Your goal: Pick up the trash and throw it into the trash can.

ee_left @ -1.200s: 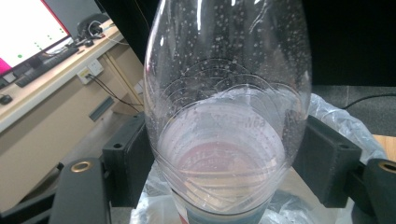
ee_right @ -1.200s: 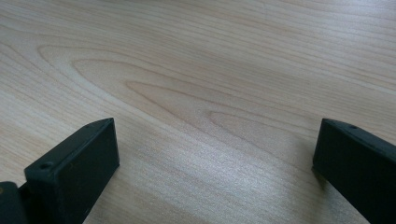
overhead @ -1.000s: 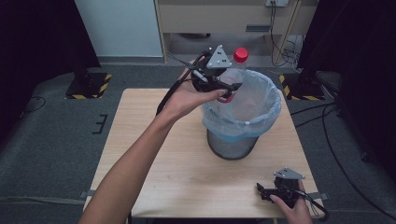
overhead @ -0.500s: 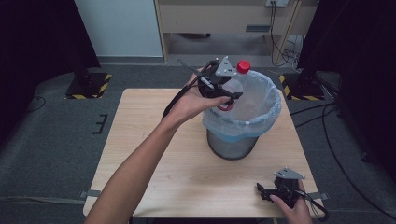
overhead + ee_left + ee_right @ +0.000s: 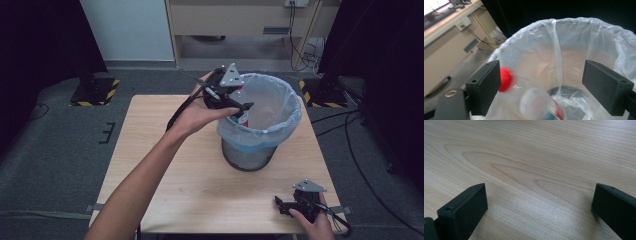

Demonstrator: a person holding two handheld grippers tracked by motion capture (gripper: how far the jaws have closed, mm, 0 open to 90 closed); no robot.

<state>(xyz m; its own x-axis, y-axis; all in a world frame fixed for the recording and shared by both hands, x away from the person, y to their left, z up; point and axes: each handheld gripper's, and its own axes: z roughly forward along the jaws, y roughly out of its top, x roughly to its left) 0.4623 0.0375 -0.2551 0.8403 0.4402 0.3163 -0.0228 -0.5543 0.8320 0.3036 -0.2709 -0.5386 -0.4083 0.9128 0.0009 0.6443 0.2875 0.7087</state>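
the left gripper hangs over the near-left rim of the bin, its jaws spread wide with nothing pinched between them. in the left gripper view a clear plastic bottle with a red cap shows blurred between and below the jaws, inside the mouth of the wire bin lined with a pale blue bag. the bin stands on the far right part of the wooden tabletop. the right gripper rests low at the tabletop's near right corner, well apart from the bin, jaws wide apart over bare wood. past the tabletop lie grey floor, cables and a pale cabinet.
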